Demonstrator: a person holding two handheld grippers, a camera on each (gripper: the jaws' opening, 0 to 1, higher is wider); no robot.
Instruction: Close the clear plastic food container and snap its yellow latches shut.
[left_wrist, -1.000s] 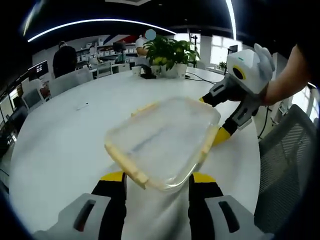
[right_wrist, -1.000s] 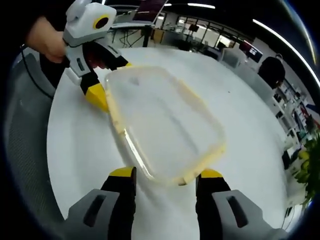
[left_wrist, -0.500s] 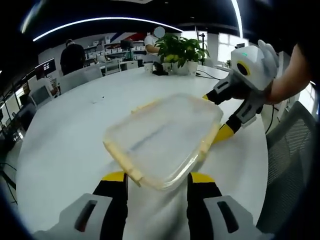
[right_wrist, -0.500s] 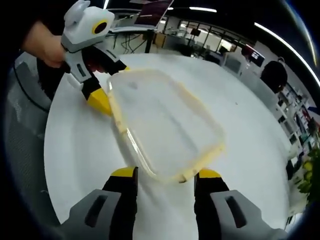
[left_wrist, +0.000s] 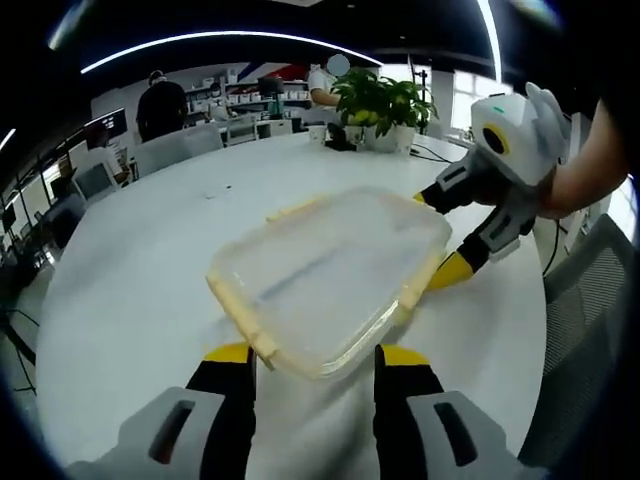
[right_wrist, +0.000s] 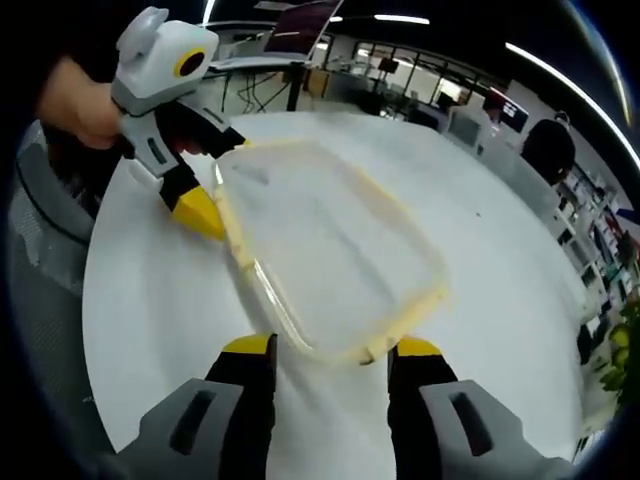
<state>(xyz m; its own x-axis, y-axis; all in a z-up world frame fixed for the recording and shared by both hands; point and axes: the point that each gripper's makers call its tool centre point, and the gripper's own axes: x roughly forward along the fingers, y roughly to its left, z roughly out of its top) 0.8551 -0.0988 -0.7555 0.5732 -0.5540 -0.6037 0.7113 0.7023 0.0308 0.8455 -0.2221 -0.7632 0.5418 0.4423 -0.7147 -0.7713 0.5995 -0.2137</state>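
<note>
We have the round white table (left_wrist: 130, 300) of an open office under us, with a potted plant (left_wrist: 383, 100) at its far edge, and on it the clear plastic food container (left_wrist: 330, 280), lid apparently down. Our left hand-held gripper (left_wrist: 312, 355) and right hand-held gripper (right_wrist: 328, 348) sit at opposite corners, jaws spread and empty. We judge the latching step is at hand: next press each yellow latch (left_wrist: 245, 322) down until it snaps
</note>
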